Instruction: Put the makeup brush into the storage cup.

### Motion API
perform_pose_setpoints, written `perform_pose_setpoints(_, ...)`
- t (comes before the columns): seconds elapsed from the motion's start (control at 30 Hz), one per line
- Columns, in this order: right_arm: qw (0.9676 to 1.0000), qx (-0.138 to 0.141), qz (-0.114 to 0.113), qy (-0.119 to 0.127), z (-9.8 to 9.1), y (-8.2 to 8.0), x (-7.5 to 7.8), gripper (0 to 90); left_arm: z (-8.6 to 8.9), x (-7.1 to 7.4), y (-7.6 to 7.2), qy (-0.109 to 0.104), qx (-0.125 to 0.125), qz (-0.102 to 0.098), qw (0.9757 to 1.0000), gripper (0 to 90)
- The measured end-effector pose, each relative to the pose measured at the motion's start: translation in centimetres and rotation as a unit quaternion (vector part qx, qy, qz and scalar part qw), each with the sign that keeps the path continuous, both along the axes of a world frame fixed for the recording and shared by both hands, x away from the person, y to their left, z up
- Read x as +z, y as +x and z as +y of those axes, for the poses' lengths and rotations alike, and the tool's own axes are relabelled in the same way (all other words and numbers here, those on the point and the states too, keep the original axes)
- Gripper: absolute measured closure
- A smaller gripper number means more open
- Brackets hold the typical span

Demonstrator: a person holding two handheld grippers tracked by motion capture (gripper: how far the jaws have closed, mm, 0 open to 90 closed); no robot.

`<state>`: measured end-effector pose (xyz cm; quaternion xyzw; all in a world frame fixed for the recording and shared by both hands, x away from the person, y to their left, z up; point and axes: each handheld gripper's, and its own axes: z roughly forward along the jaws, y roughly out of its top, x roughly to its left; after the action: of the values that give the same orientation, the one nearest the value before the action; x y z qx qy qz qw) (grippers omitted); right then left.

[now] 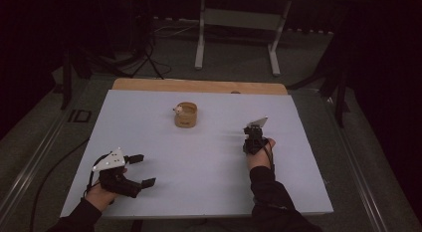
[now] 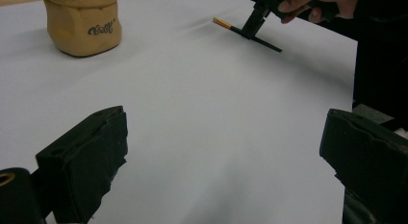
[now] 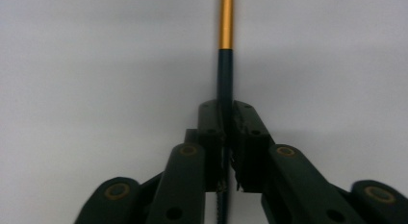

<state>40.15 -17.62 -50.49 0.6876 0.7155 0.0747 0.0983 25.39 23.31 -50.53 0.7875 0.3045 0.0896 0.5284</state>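
black stick with a gold end point(image 3: 225, 65) lies on the white table point(image 1: 199, 162), clamped between the right gripper point(image 3: 226, 132) jaws; left gripper point(image 2: 226, 152) jaws wide

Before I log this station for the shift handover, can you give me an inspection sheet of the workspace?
Surface: white table top, flat, with a wooden strip along its far edge.
Job's things: thin black stick with a gold end lying on the table; tan cup standing near the far middle, something small and pale at its rim.
Clutter: nothing seen.
Grippers: right gripper shut on the stick; left gripper open, holding nothing, apart from the cup.
Cables: a dark cable trails off the table's left side to the floor.
Surroundings: dim room, grey floor, a light-framed stand beyond the table.
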Motion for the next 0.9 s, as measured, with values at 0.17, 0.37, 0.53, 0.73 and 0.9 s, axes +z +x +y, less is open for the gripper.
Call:
perform_pose_setpoints(0.17, 0.9998, 0.004, -0.019, 0.01, -0.4, 0.0, 0.8, 83.8, -0.1, 0.0, 0.0, 0.001, -0.003, -0.002, 1.0, 3.5)
perform_pose_setpoints(0.37, 0.9986, 0.046, -0.023, 0.013, -1.0, -0.2, 1.5, 83.9, -0.1, 0.0, 0.0, 0.004, -0.002, -0.003, 1.0, 3.5)
perform_pose_setpoints(0.53, 0.9953, 0.089, -0.009, 0.036, -2.2, -0.2, 1.5, 84.0, -0.2, 0.0, 0.0, 0.006, -0.001, -0.004, 1.0, 3.5)
perform_pose_setpoints(0.73, 0.9867, 0.159, -0.002, 0.033, -3.1, -0.5, 2.1, 84.0, -0.3, 0.0, 0.0, 0.007, -0.002, -0.004, 1.0, 3.5)
perform_pose_setpoints(0.9, 0.9763, 0.214, 0.004, 0.032, -3.4, -0.7, 2.1, 84.0, -0.2, -0.1, 0.0, 0.007, -0.001, -0.003, 1.0, 3.5)
